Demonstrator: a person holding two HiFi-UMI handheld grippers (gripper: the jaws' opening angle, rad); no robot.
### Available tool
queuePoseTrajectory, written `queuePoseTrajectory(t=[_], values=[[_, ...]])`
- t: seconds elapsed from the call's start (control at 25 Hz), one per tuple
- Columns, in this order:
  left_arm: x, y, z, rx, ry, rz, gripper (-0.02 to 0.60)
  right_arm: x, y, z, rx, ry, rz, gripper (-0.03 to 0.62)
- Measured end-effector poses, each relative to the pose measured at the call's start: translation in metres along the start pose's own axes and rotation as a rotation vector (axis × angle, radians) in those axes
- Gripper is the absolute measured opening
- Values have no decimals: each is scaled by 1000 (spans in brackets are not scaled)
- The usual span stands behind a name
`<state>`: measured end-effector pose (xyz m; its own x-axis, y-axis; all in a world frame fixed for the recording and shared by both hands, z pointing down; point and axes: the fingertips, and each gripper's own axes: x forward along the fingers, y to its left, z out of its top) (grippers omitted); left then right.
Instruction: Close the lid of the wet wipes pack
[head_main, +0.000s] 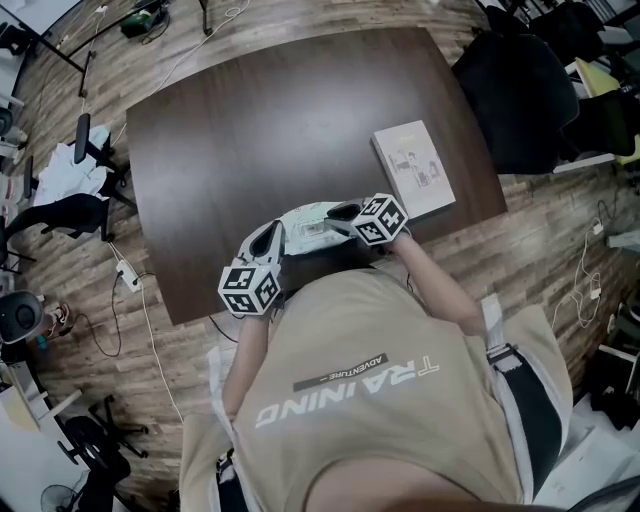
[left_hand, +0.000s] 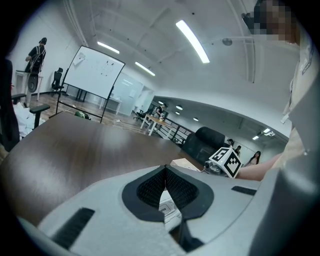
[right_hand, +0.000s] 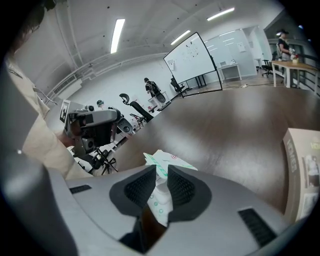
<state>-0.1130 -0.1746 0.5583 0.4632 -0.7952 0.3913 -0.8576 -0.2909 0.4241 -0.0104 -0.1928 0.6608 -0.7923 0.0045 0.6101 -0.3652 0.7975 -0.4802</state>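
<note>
Left hand-held gripper (left_hand: 165, 172): jaws drawn together at the tips, with a white printed tab, read as the lid (left_hand: 171, 210), caught in the slit just behind them. Whether the tab is truly pinched or only lies under the slit is not certain.

Right hand-held gripper (right_hand: 160, 175): jaws narrow, clamped on the crimped end of the wet wipes pack (right_hand: 167, 159), whose green-and-white film stands up between the pads and pokes out past the tips.

Pack location: on the desk (head_main: 280, 120), spanning the gap between the two hand-held grippers, its ends touching both sets of jaws, with the body just ahead of them. A book (head_main: 415, 170) lies beyond the right hand-held gripper, apart from the pack.

Handling judgement: soft film pouch, light, and it likely buckles if squeezed mid-body. The crimped end seam is the stiffest hold for anchoring. The lid looks thin and flexible, so it is best taken by its free edge, laid flat over the opening and pressed down along its length. A slick film surface may let the pads slide.
</note>
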Motion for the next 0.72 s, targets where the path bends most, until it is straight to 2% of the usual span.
queuePoseTrajectory(t=[0.48, 0.72], values=[[10, 5, -5, -2, 8, -34, 5, 12, 1, -35, 44, 81, -24, 66], [7, 10, -8, -9, 14, -24, 5, 19, -4, -47, 52, 121, -43, 66]])
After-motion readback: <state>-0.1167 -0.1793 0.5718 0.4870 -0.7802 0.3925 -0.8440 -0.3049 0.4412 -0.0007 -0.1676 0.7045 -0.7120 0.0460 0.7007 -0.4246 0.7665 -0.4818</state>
